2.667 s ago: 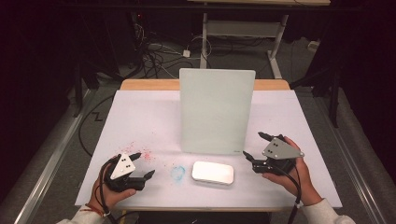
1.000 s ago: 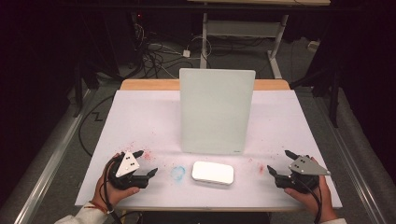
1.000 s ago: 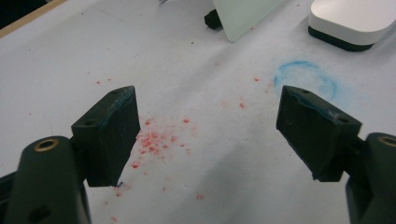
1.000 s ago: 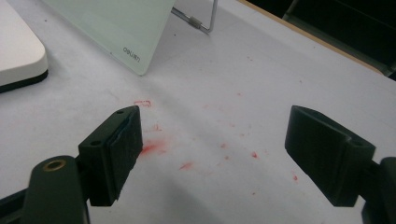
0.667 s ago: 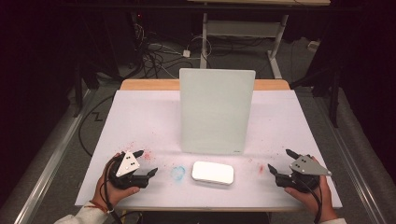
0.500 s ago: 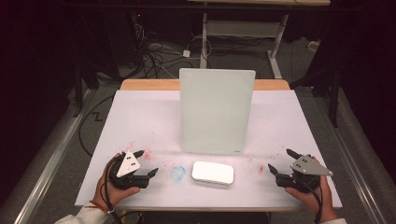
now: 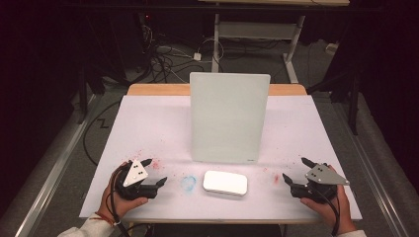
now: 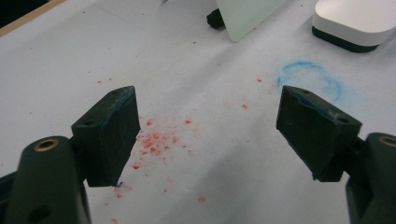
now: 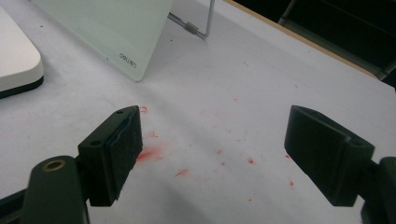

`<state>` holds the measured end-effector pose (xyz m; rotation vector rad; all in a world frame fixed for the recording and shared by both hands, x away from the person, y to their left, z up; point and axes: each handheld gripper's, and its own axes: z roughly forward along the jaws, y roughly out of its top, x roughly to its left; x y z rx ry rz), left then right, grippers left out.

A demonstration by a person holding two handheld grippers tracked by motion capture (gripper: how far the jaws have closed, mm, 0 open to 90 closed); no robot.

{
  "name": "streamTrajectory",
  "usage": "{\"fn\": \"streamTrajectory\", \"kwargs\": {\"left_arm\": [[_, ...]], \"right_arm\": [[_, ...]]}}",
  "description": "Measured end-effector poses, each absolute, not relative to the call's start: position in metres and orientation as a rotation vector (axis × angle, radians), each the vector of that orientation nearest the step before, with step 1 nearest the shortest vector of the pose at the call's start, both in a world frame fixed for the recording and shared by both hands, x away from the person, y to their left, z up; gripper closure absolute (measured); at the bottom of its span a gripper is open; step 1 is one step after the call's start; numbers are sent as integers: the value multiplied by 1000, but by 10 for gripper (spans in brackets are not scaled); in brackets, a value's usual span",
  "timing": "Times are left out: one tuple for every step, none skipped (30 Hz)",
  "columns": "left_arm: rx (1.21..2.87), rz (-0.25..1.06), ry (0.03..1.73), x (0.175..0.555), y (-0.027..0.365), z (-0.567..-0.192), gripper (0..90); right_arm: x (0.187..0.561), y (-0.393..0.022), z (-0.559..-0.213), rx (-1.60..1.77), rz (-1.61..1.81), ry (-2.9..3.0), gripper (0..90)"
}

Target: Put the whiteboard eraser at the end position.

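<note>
A: How far along does this look?

B: Nothing is held, I'd judge; any grasp remains to be made. The left gripper (image 7: 150, 173) and right gripper (image 7: 295, 170) rest at the near corners, jaws spread apart on both.

A: And the eraser?

B: The white eraser (image 7: 225, 182) lies flat between them, at three o'clock from the left gripper (just past a blue ring smudge (image 8: 310, 79)). It's rounded, with a dark underside, in front of the upright board (image 7: 229, 117).
</note>
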<state>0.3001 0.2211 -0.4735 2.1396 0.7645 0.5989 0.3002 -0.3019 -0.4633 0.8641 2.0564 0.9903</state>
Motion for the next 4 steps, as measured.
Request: {"fn": "streamTrajectory", "kwargs": {"left_arm": [[2140, 600, 765, 300, 221, -474, 208], [2142, 601, 765, 301, 220, -474, 209], [2142, 599, 766, 301, 220, -474, 208], [2145, 597, 766, 302, 220, -474, 209]], "right_arm": [[300, -302, -464, 858, 990, 2059, 197], [300, -302, -464, 858, 986, 2058, 197], [301, -303, -464, 852, 984, 2059, 197], [301, -303, -464, 856, 989, 2058, 197]]}}
